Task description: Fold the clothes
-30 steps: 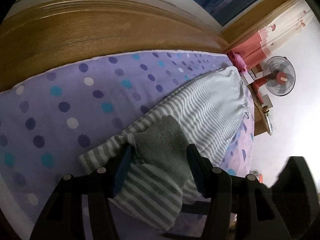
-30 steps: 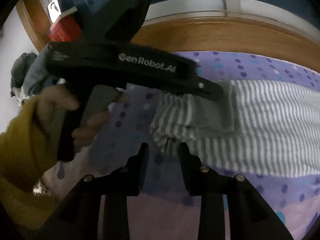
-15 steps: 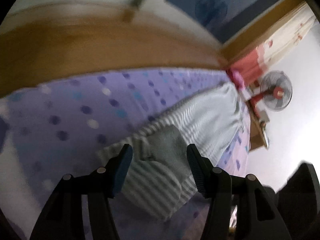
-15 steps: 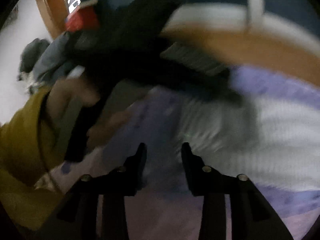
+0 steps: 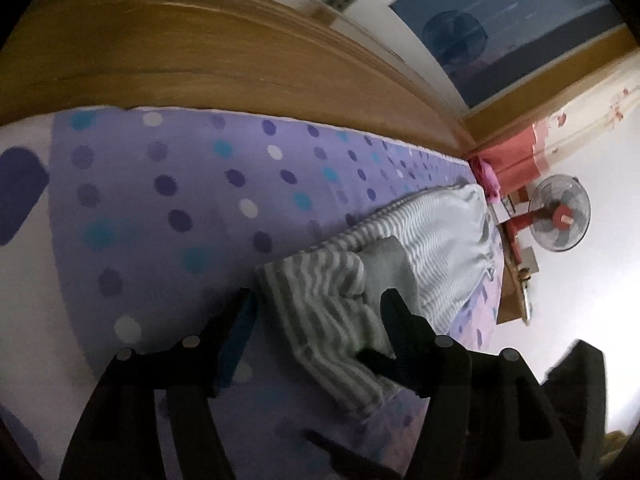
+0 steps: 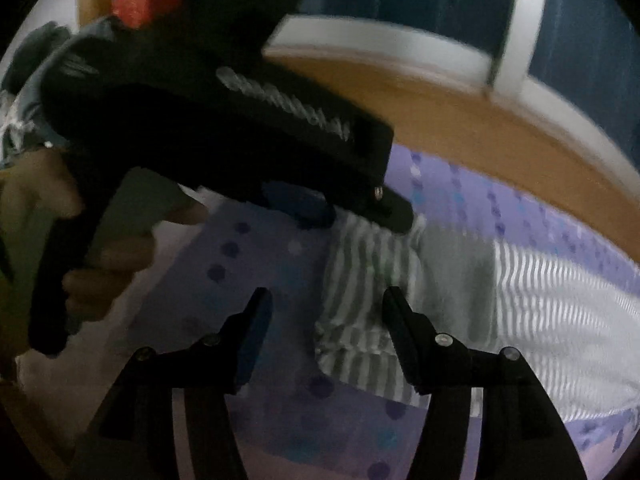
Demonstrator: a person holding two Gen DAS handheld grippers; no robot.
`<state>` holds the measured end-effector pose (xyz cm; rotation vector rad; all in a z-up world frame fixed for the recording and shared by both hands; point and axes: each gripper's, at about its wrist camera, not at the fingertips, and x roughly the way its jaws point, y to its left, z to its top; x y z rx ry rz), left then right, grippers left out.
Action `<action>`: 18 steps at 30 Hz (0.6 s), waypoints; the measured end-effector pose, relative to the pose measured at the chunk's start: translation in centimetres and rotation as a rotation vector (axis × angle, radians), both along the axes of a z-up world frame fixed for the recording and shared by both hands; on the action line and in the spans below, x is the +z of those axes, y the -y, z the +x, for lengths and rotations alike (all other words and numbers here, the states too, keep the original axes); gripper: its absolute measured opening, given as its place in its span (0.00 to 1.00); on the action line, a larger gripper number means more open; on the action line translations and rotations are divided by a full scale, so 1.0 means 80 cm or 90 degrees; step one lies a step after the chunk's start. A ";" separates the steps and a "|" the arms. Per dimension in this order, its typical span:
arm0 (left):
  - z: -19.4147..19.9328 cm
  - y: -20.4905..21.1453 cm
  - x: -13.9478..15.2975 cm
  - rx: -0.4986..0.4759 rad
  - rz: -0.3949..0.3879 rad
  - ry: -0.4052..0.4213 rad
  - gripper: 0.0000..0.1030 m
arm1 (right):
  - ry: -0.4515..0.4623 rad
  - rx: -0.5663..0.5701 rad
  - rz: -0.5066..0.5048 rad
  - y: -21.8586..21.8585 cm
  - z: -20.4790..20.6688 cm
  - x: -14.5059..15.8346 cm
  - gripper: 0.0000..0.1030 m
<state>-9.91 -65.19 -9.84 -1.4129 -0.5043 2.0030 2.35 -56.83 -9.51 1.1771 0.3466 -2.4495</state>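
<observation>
A grey-and-white striped garment (image 5: 436,240) lies lengthwise on the purple dotted bedsheet (image 5: 192,184), its near end folded over and showing a plain grey patch (image 5: 386,258). My left gripper (image 5: 318,314) is open, and the striped folded end lies between and below its fingers. In the right wrist view the same garment (image 6: 560,312) runs off to the right. My right gripper (image 6: 326,308) is open wide just short of the folded end. The left gripper (image 6: 356,216), held by a hand (image 6: 44,196), hovers over that end from the upper left.
A wooden headboard (image 5: 200,52) runs along the far side of the bed, with a window (image 5: 520,20) above it. A standing fan (image 5: 560,218) and red curtain (image 5: 512,160) are past the bed's far end. A pile of dark clothes (image 6: 28,64) sits at the left.
My right gripper has gone from nearly shut to wide open. The left gripper stayed open and shifted, so the garment's folded end now sits more to its right.
</observation>
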 end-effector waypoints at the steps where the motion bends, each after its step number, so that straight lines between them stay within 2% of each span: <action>1: 0.000 -0.003 0.000 0.000 -0.004 -0.001 0.63 | -0.001 -0.011 0.000 -0.002 -0.001 -0.002 0.51; 3: 0.000 -0.005 0.001 0.021 -0.013 0.003 0.62 | -0.002 -0.034 0.001 -0.007 -0.003 -0.007 0.31; 4: 0.000 -0.006 0.002 0.034 -0.019 0.005 0.55 | -0.002 -0.041 -0.006 -0.011 -0.003 -0.007 0.29; 5: 0.001 -0.008 0.002 0.041 -0.034 0.003 0.46 | -0.001 -0.045 -0.020 -0.016 -0.002 -0.004 0.26; 6: 0.000 -0.009 0.002 0.048 -0.047 0.004 0.23 | 0.000 -0.050 -0.034 -0.021 -0.001 -0.002 0.23; 7: -0.001 -0.007 0.000 0.061 -0.042 0.020 0.16 | 0.001 -0.054 -0.048 -0.026 -0.001 0.001 0.21; 10: 0.000 -0.001 0.003 0.099 -0.013 0.049 0.16 | 0.004 -0.066 -0.090 -0.042 0.001 0.008 0.17; 18: 0.023 -0.044 0.054 0.112 -0.060 -0.006 0.16 | 0.002 -0.065 -0.257 -0.112 0.018 0.044 0.16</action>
